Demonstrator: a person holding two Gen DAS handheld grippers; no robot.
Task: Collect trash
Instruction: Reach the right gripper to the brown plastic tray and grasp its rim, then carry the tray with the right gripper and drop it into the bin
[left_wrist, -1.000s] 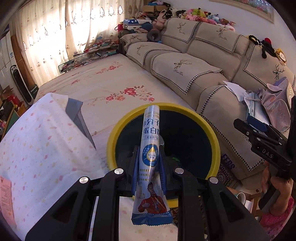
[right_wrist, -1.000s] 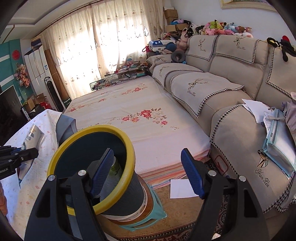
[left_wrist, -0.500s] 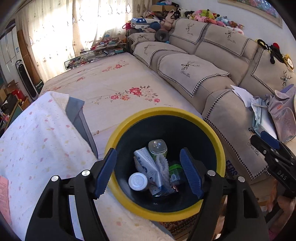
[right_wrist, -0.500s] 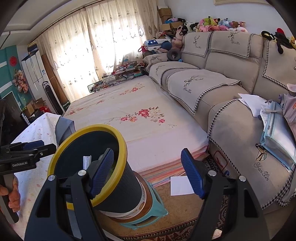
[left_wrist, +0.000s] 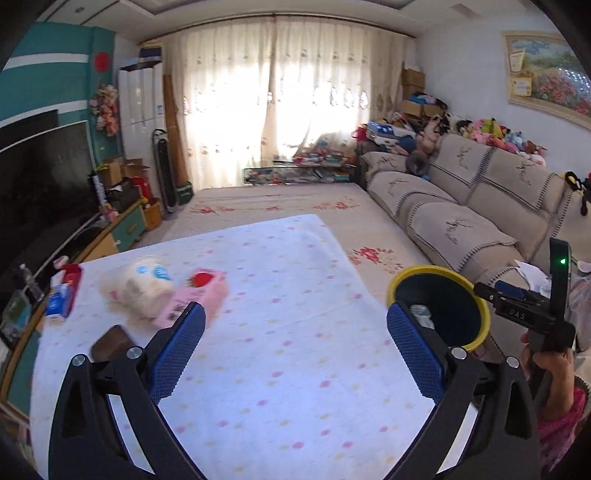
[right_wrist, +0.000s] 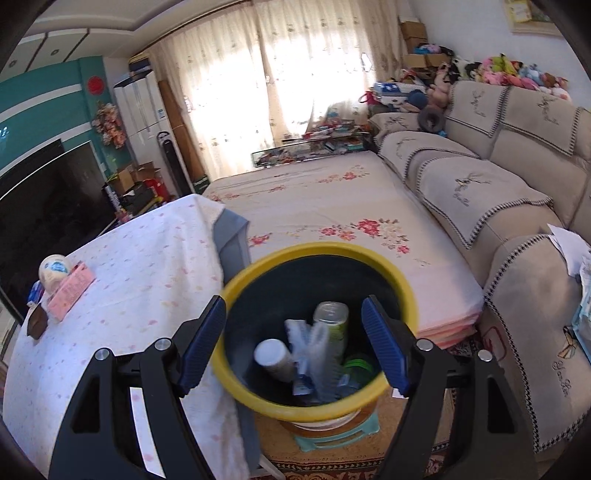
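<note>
My left gripper (left_wrist: 293, 317) hangs over the table (left_wrist: 295, 387) with its white dotted cloth, jaws opening wide and nothing between them. A white soft pack (left_wrist: 136, 288), a pink box (left_wrist: 199, 295), a brown flat item (left_wrist: 110, 341) and a blue-red carton (left_wrist: 62, 295) lie at the table's far left. The yellow-rimmed black bin (left_wrist: 436, 271) stands off the table's right edge. My right gripper (right_wrist: 293, 306) hovers above the bin (right_wrist: 321, 247), jaws opening and holding nothing. Inside lie a crumpled wrapper (right_wrist: 314, 343), a can (right_wrist: 330, 321) and a white-capped bottle (right_wrist: 273, 354).
The bin sits on a teal stool (right_wrist: 332, 437) between the table and a flowered mattress (right_wrist: 332, 206). A beige sofa (right_wrist: 498, 177) runs along the right. A TV (left_wrist: 40, 184) on a low cabinet lines the left wall. A hand (left_wrist: 546, 354) grips the other handle.
The left gripper let go of the long wrapper, which fell into the bin, then opened wide and swung left over the table. The right gripper moved from beside the bin to above it.
</note>
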